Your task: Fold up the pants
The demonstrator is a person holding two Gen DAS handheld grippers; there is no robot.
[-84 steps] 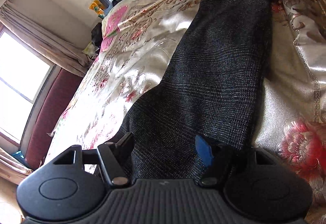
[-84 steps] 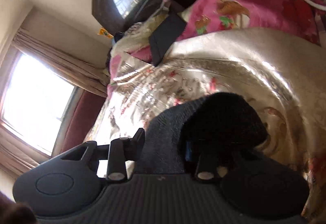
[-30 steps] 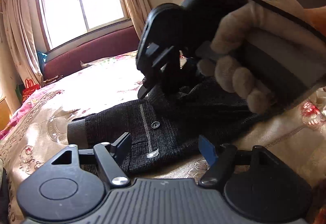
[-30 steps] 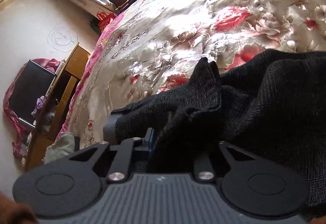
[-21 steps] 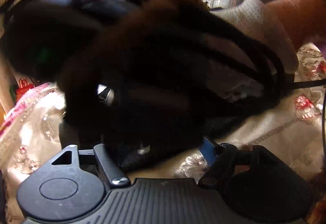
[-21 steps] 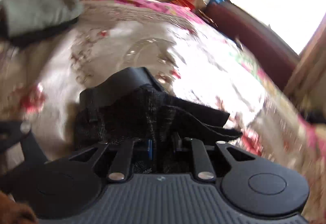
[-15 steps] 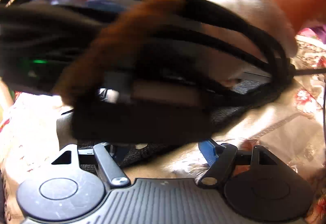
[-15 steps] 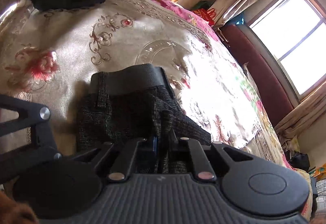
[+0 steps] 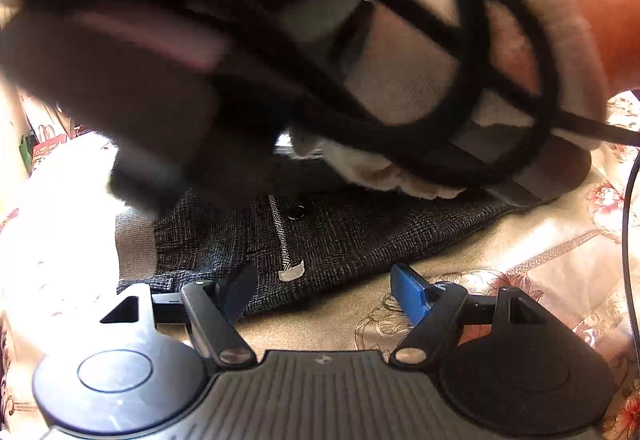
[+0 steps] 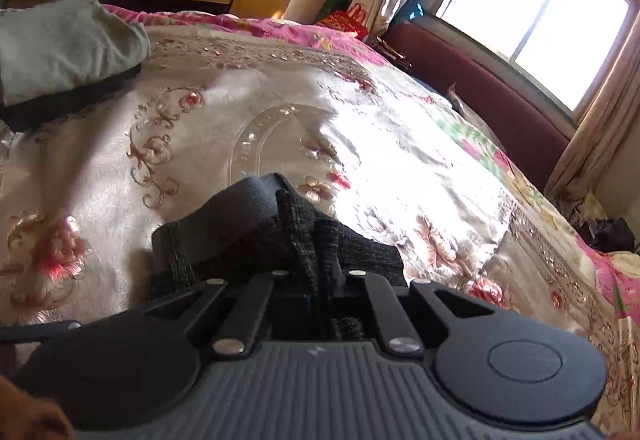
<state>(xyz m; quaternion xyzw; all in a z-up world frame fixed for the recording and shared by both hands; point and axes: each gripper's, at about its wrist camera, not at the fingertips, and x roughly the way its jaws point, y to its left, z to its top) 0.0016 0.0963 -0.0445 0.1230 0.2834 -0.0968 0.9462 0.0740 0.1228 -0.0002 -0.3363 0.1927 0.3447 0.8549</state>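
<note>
We have the right hand-held gripper (image 10: 320, 290) pinched tight on a bunched ridge of the pants (image 10: 256, 240), the dark weave standing up between its fingers, low over the bed (image 10: 380, 143). The pants lie on the floral bedspread, the plain grey waistband (image 10: 244, 199) just ahead of the clamp. From the left wrist view, the left hand-held gripper (image 9: 320, 290) hangs wide apart and empty, its tips just at the near edge of the pants (image 9: 340, 236), close by the button (image 9: 296, 211) and the striped pocket trim (image 9: 282, 240). The gloved right hand (image 9: 420, 79) with its tool and a loop of black cable (image 9: 520, 39) fills the space right above the left one.

What could go wrong from here, as we judge it? We are gripping several layers in one thick pinch; a quick pull could let the inner layer slip out and leave the fold skewed. The satin bedspread looks slick, so the whole garment may slide instead of creasing. That cable dangles near the cloth and the open left fingers; it could snag. And with the two tools stacked so closely, a bump is likely.

A folded green cloth (image 10: 68, 43) lies well apart, at the far side of the bed.
</note>
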